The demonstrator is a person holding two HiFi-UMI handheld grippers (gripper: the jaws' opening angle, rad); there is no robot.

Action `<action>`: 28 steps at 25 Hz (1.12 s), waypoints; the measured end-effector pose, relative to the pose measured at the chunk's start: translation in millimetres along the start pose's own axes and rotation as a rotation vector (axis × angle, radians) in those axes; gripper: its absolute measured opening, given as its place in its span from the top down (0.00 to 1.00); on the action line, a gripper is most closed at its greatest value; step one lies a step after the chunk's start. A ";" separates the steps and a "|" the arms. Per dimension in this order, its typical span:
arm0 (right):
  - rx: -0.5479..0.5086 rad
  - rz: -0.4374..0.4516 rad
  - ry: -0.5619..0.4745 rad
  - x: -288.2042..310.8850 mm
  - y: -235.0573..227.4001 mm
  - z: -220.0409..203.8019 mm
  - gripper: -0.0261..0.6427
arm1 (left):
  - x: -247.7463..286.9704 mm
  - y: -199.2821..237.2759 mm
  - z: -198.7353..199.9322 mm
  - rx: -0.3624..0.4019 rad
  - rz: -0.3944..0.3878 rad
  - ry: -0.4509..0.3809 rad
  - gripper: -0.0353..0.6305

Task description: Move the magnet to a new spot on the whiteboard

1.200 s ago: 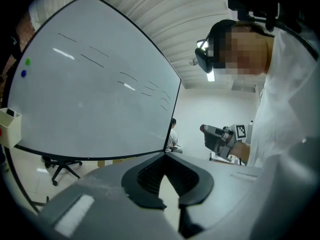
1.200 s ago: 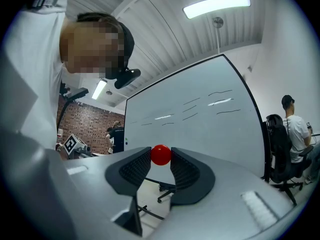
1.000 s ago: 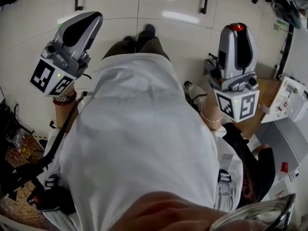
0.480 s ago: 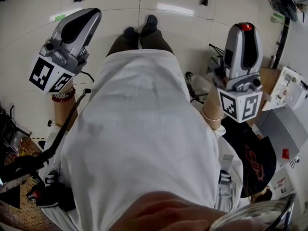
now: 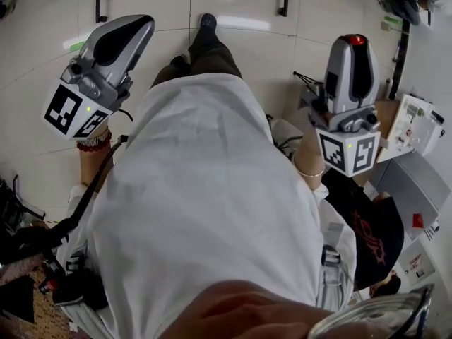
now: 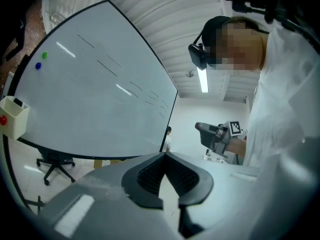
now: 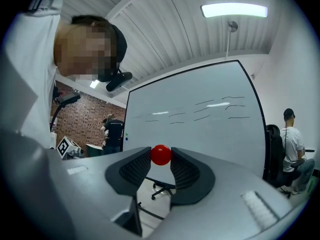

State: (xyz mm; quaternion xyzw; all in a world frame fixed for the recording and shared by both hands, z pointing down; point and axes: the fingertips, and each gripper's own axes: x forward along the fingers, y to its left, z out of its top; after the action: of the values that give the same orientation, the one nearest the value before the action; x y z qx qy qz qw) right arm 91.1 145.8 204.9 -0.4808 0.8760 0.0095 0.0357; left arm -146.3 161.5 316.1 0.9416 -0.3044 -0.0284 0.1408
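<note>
A red ball magnet (image 7: pixel 161 154) sits pinched between the tips of my right gripper (image 7: pixel 161 159); in the head view it shows as a red spot (image 5: pixel 351 39) at that gripper's far end. The whiteboard (image 7: pixel 200 119) stands ahead with faint pen strokes, and it fills the left of the left gripper view (image 6: pixel 95 99). A green magnet (image 6: pixel 44 55) and a blue magnet (image 6: pixel 37 66) stick near its far corner. My left gripper (image 6: pixel 165 156) is shut with nothing in it, held away from the board.
A white holder (image 6: pixel 12 116) hangs on the board's edge. An office chair (image 6: pixel 52 164) stands under the board. One person sits at the right (image 7: pixel 292 141), another stands by the brick wall (image 7: pixel 114 129). A cluttered bench (image 5: pixel 413 129) lies to my right.
The person holding the grippers has stepped forward over the floor tiles, one foot now ahead. Both grippers keep their pose, and the red magnet stays in the right one.
</note>
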 end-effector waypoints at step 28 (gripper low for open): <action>0.024 0.066 -0.113 199.0 -194.9 3.8 0.77 | 225.6 134.1 83.7 0.109 0.028 0.006 0.94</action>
State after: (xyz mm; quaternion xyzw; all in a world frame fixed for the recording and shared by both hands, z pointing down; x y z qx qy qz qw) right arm 149.2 -126.3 190.3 -0.4500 0.8880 0.0275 0.0905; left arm -50.3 -94.3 281.0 0.9437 -0.3181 -0.0071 0.0906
